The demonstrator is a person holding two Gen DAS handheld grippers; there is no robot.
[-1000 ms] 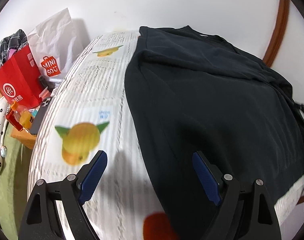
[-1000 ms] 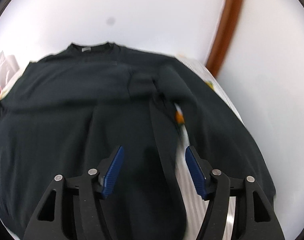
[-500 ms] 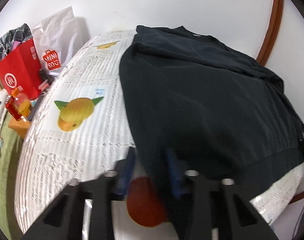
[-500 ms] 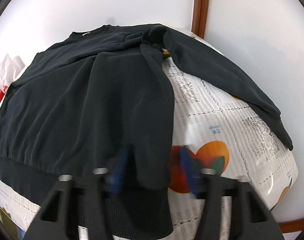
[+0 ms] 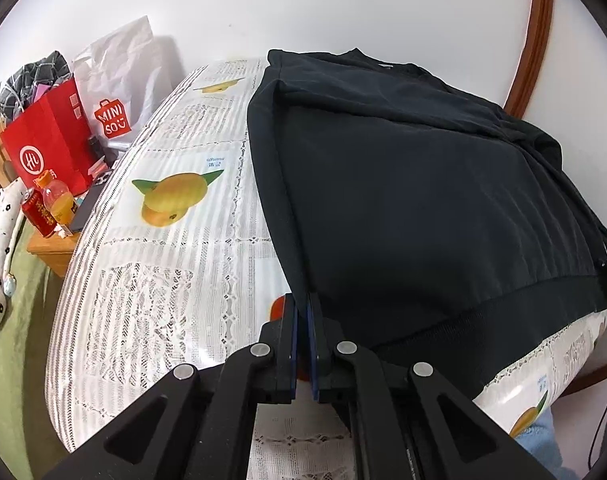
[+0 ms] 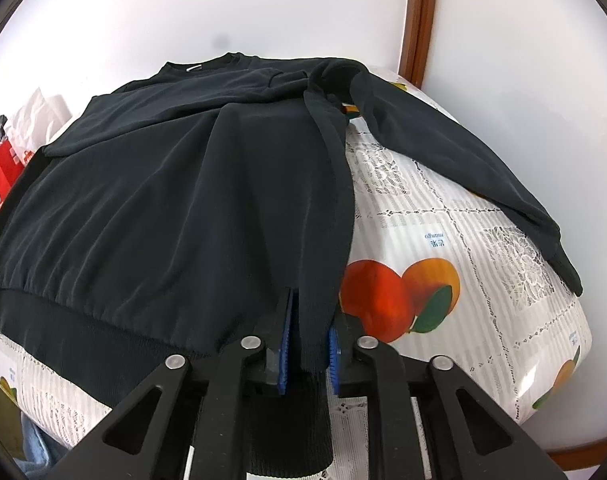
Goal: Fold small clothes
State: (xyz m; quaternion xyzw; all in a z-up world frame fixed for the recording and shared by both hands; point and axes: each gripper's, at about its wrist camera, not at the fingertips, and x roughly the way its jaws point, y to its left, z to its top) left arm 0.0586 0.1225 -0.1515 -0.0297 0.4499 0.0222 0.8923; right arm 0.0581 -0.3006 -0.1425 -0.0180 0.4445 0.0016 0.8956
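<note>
Left wrist view first: we see the left gripper (image 5: 301, 320) with its jaws clenched on the left side edge of the black sweatshirt (image 5: 423, 200), close to the ribbed hem at the near end. The blue pads (image 5: 291, 340) stand almost together, with only the thin fold of dark cloth between them.

We find the sweatshirt spread flat on the surface (image 5: 163, 280), which wears a white lace-patterned cloth printed with fruit. The neckline lies at the far end by the white wall, and the hem lies nearest us. A printed yellow fruit (image 5: 171, 196) shows on the bare cloth just left of the garment.

In the right wrist view, we see the right gripper (image 6: 307, 344) astride the right side edge of the sweatshirt (image 6: 183, 200) near the hem. Its jaws are closing, with a bunched strip of fabric between the blue pads (image 6: 283, 352), which already seem to touch it on both sides. One sleeve (image 6: 443, 152) stretches away to the right across the cloth, ending at a cuff near the right edge. Printed oranges (image 6: 399, 300) lie just right of this gripper.

Beyond the left edge of the surface we note a red paper bag (image 5: 47, 148), a white shopping bag (image 5: 115, 92) and a bottle of orange drink (image 5: 59, 200) on a low wooden stand.
</note>
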